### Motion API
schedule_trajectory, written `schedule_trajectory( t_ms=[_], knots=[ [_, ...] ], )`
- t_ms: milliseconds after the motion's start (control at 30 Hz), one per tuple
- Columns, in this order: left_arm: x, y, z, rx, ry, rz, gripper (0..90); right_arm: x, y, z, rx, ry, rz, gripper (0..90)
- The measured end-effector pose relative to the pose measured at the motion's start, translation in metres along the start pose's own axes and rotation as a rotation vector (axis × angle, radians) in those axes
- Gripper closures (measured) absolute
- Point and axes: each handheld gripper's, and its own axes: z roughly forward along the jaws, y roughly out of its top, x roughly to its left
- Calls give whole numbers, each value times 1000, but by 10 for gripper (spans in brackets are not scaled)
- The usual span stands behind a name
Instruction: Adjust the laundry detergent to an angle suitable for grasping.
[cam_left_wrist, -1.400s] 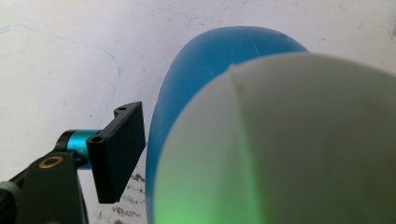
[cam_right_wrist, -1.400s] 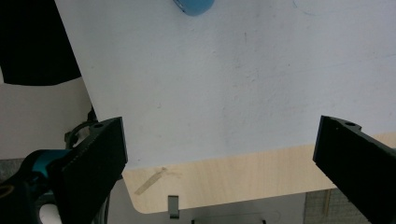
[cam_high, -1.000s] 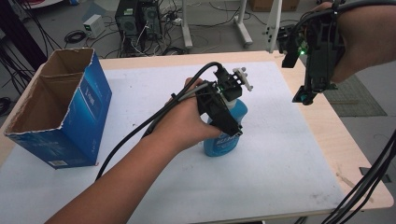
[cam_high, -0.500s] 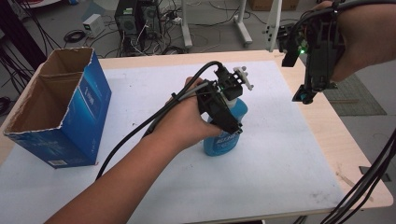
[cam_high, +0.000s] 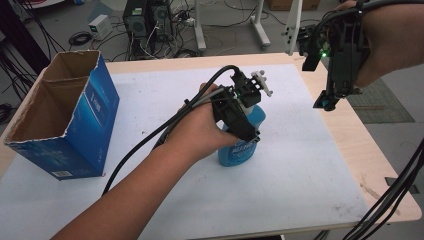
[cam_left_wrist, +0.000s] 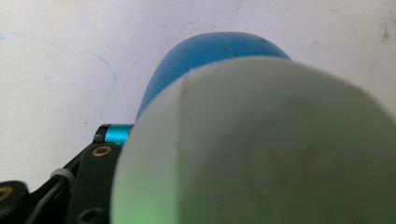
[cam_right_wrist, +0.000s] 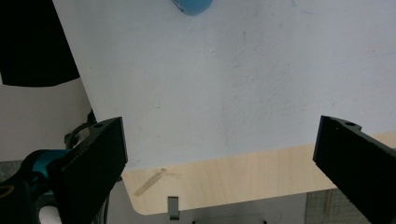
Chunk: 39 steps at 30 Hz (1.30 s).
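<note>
Your left hand-held gripper is clamped around the upper part of the blue spray bottle, just under its white trigger head; its jaws are closed in on the bottle's neck and shoulder, though the exact contact faces are hidden by the gripper body in the high view. In the left gripper view the white head sits right against the lens, blurred, with the bottle's blue shoulder behind it and the white table surface beyond. The bottle stands upright near the middle of the table, on the white sheet, well to the right of the open blue cardboard box that stands at the left edge. Your left forearm comes in from the near left and crosses diagonally toward the bottle, hand wrapped over the gripper, its cable looping back along your arm. Your right hand-held gripper is held up in the air over the far right edge of the table, well apart from the bottle, pointing downward from your raised hand. Its jaws are spread wide with nothing between them: in the right gripper view they frame the bare white sheet and the wooden table edge, with a sliver of the blue bottle at the top of the view.
</note>
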Motion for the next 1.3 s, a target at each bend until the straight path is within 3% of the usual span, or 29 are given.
schedule_trajectory(
  t_ms=[200,233,367,433,467,567,700,933,967,1000,1133,1300],
  knots=[
    [1,-1,-1,10,-6,5,426,-1,0,1,-1,0,-2,19],
    [0,-1,-1,0,-8,-11,426,-1,0,1,-1,0,-1,19],
    [2,-1,-3,18,-13,6,429,0,0,2,0,2,-2,19],
    [-1,-1,-3,-4,-21,-15,430,0,0,2,4,3,0,19],
    [-1,-1,-6,4,-21,7,430,1,1,2,5,3,4,19],
    [-1,0,-11,-2,-33,24,430,1,1,1,3,2,7,19],
    [-3,-1,-19,-15,-58,26,430,2,3,1,3,0,2,19],
    [-6,-6,-34,-16,-59,83,430,5,7,0,0,-4,-7,19],
    [-7,-9,-40,-6,-69,130,430,7,8,-1,3,-8,-8,19],
    [-7,-10,-43,-4,-77,146,430,8,9,-1,3,-5,-9,19],
    [-6,-15,-52,-1,-97,177,429,9,11,-1,-1,-7,-8,19],
    [-6,-25,-70,-14,-134,255,429,12,13,-3,-15,-12,-7,19]
  ],
)
